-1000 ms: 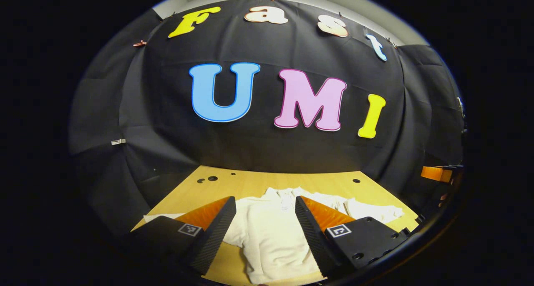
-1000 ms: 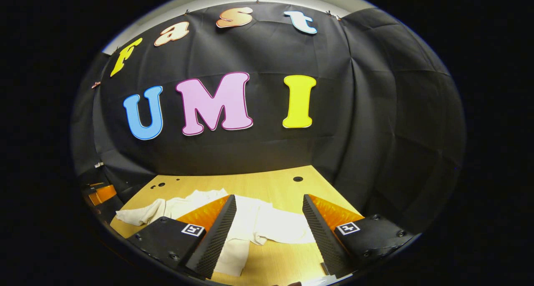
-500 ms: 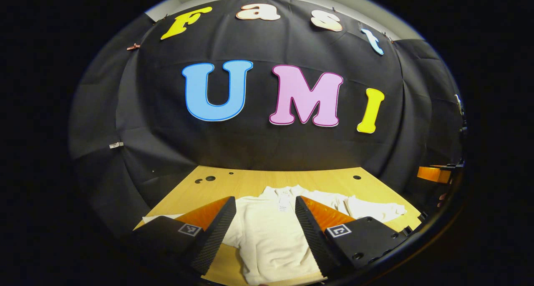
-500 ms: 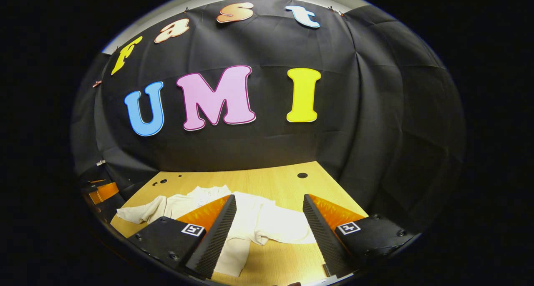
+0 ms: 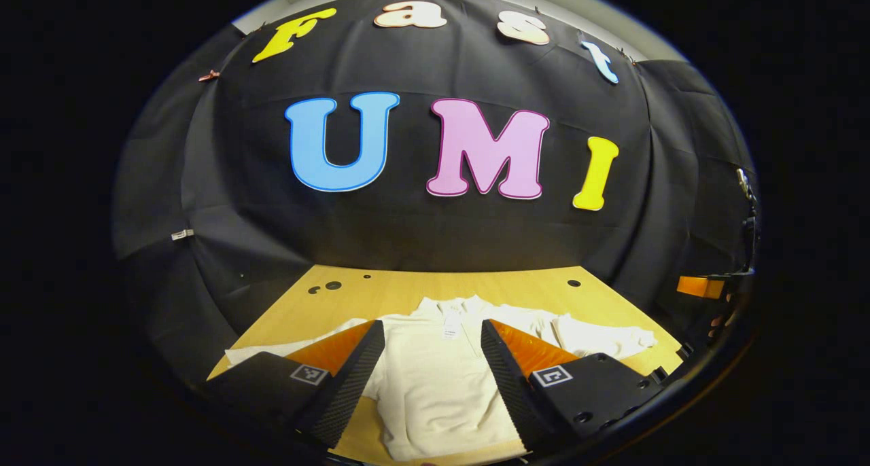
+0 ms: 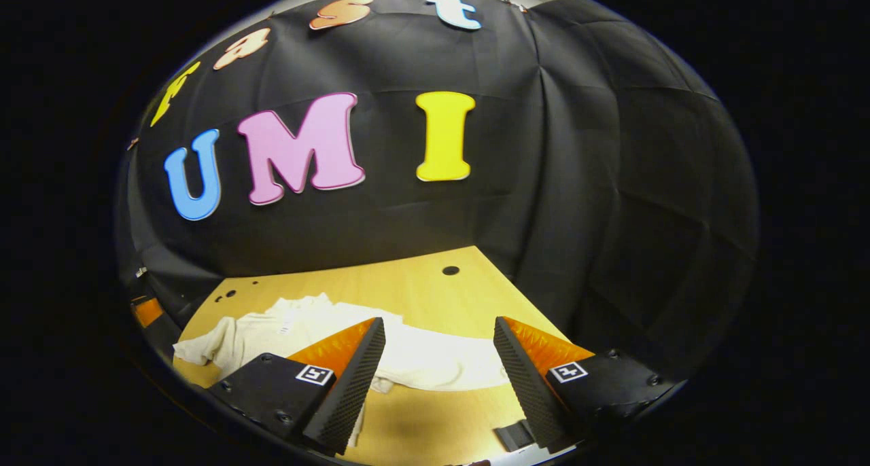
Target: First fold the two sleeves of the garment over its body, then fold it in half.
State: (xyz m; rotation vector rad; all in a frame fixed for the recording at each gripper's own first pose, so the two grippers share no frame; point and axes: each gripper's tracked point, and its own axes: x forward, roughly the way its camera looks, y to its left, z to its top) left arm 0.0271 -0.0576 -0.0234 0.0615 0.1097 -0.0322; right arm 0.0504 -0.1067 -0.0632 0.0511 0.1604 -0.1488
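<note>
Both grippers' fingers gape wide over the garment (image 5: 435,378) (neck tag (image 5: 449,330) visible from the left gripper view).

Left gripper (image 5: 433,378) fingers covered parts of the white garment (image 5: 435,391), including where the sleeves met the body; its hem ran off the bottom edge. Neck tag (image 5: 448,330) too small to read. In the right gripper view, a finger (image 6: 346,384) hid the garment's middle.
</note>
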